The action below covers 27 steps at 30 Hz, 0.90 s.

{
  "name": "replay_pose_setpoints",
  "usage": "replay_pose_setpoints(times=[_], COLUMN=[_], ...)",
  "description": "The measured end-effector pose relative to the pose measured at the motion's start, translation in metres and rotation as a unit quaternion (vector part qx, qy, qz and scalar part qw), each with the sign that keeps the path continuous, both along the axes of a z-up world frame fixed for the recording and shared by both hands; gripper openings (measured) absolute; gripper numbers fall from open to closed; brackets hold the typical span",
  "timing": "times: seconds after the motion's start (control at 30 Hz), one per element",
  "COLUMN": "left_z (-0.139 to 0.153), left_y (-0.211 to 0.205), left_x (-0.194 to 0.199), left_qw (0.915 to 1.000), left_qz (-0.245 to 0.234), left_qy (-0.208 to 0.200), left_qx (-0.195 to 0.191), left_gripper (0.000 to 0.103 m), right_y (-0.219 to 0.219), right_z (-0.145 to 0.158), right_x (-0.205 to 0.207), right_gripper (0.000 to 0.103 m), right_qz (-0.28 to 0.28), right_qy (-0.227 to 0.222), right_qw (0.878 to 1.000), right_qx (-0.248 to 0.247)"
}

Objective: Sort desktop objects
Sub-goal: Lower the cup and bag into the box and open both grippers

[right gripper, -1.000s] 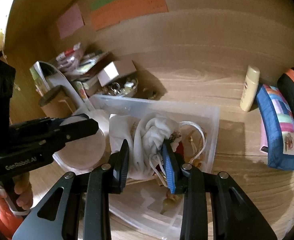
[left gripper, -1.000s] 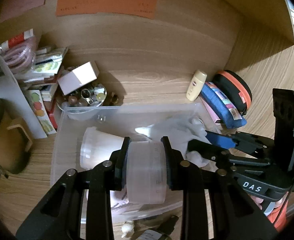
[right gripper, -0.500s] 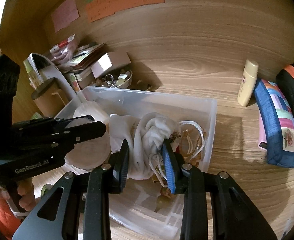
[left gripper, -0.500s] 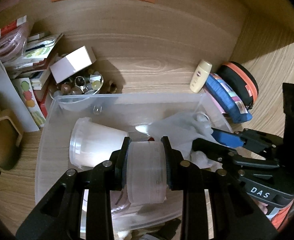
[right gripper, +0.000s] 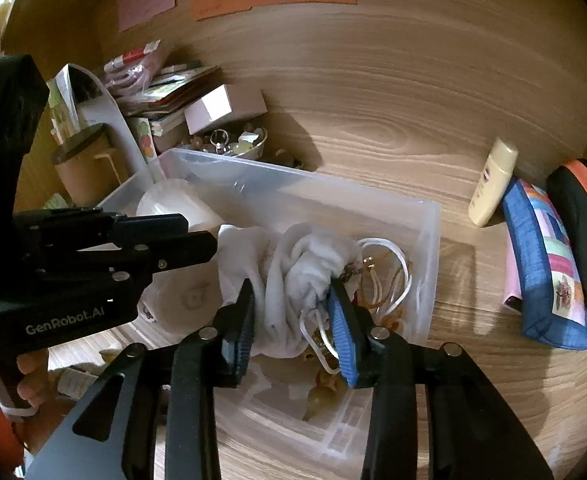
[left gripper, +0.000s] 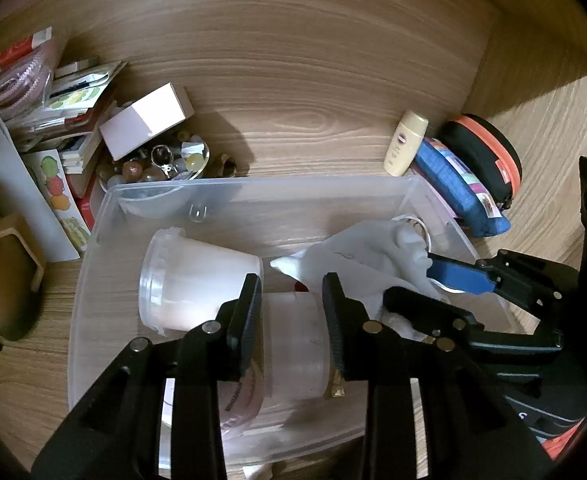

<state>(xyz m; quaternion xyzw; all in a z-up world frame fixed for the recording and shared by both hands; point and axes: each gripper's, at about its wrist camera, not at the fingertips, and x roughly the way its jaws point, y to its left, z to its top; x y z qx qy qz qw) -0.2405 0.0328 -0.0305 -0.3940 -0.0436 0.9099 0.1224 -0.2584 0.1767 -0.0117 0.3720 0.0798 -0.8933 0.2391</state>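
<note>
A clear plastic bin (left gripper: pixel 253 194) (right gripper: pixel 429 240) sits on the wooden desk. My left gripper (left gripper: pixel 291 292) is shut on a translucent round container (left gripper: pixel 293 352), held low inside the bin beside a white lidded tub (left gripper: pixel 189 276) lying on its side. My right gripper (right gripper: pixel 293 304) is shut on a white cloth pouch (right gripper: pixel 305 272) with white cords, held over the bin's right half; it shows in the left wrist view (left gripper: pixel 421 276) too. Beads and cords (right gripper: pixel 385 280) lie in the bin under the pouch.
A small dish of beads (left gripper: pixel 157 164), a white box (left gripper: pixel 145 120) and stacked booklets (left gripper: pixel 73 92) lie at the back left. A cream bottle (left gripper: pixel 405 142), blue pouch (left gripper: pixel 457 192) and black-orange case (left gripper: pixel 489 160) lie at the right. A brown mug (right gripper: pixel 81 160) stands left.
Both grippers have kept their grips and moved down and closer into the bin, which now looks larger. The round container sits lower in the bin.
</note>
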Motion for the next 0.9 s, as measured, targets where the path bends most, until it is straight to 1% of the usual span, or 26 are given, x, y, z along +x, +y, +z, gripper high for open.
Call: replay_pose_setpoints(times=[0.1,0.17,0.23,0.33,0.37,0.4,0.43,0.47,0.6,0.77,0.9], left_z=[0.000,0.000,0.001,0.003,0.003,0.004,0.005,0.006,0.008,0.008,0.011], left_y=[-0.002,-0.003,-0.006,-0.009,-0.010,-0.010,-0.011,-0.011,-0.011,-0.012,-0.015], left_x=[0.000,0.000,0.000,0.001,0.001,0.002,0.003,0.004,0.005,0.005,0.006], left_qw=[1.0000,1.0000,0.9999,0.9997,0.9997,0.9996,0.9996,0.9996,0.9995,0.9994,0.9991], left_qz=[0.001,0.003,0.007,0.007,0.007,0.008,0.010,0.010,0.011,0.013,0.024], left_qy=[-0.001,0.000,0.002,0.003,0.004,0.006,0.009,0.012,0.017,0.019,0.027], left_qx=[0.003,0.004,0.010,0.022,0.025,0.026,0.026,0.026,0.026,0.025,0.020], left_gripper=[0.033,0.038,0.045,0.048,0.049,0.053,0.056,0.056,0.060,0.061,0.066], right_y=[0.001,0.002,0.004,0.006,0.007,0.008,0.009,0.010,0.014,0.015,0.014], right_z=[0.000,0.001,0.003,0.005,0.006,0.006,0.007,0.009,0.014,0.016,0.019], right_x=[0.000,-0.001,0.000,0.001,0.002,0.002,0.003,0.003,0.006,0.006,0.008], right_gripper=[0.038,0.042,0.043,0.043,0.045,0.047,0.051,0.054,0.055,0.055,0.056], right_qz=[0.002,0.004,0.005,0.006,0.008,0.009,0.009,0.007,0.001,-0.001,0.006], right_qy=[-0.002,-0.007,-0.007,-0.007,-0.008,-0.009,-0.008,-0.006,0.007,0.011,0.020], right_qw=[1.000,1.000,1.000,1.000,1.000,1.000,1.000,1.000,0.999,0.999,0.999], right_qx=[0.003,-0.002,-0.005,-0.014,-0.018,-0.021,-0.023,-0.025,-0.034,-0.038,-0.047])
